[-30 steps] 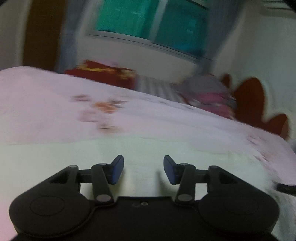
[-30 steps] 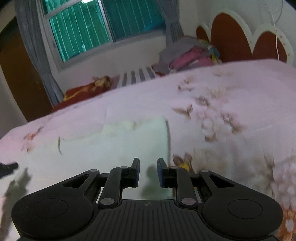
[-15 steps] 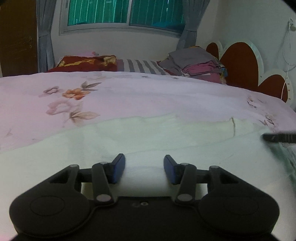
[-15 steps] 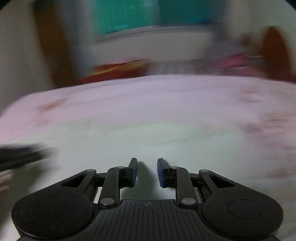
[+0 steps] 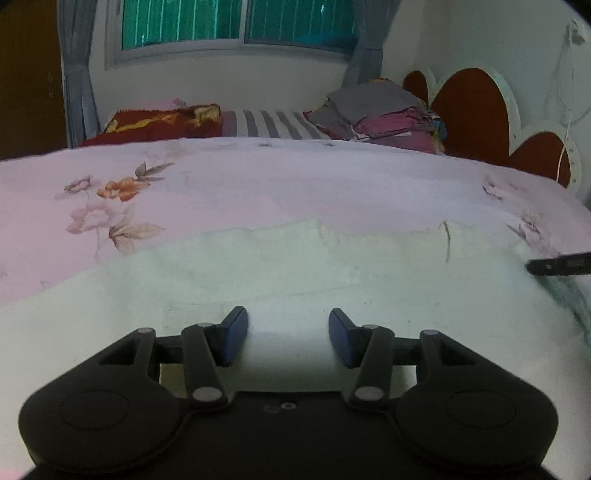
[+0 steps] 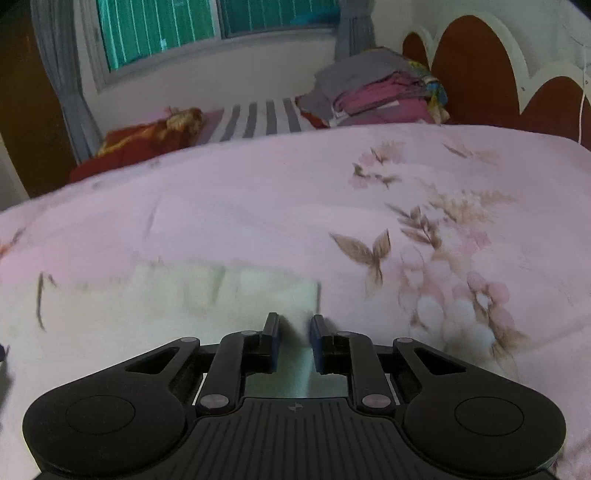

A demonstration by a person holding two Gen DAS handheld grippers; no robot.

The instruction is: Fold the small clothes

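Cloth, pale and flat on the pink floral bedspread, now fills the lower half of both views as both grippers have dropped toward it. Left gripper hangs half open and empty over its middle. Right gripper, by the cloth's right edge at lower centre, has just been narrowing its jaws with nothing yet pinched, so a corner grab looks imminent.

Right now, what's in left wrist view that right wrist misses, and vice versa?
Left wrist only: the orange flower print on the bedspread, and the right gripper's tip entering at the right edge.
Right wrist only: the butterfly print and the pale garment's right corner.
Both: the pale garment spread on the pink bedspread, the folded clothes pile, the window, and the headboard.
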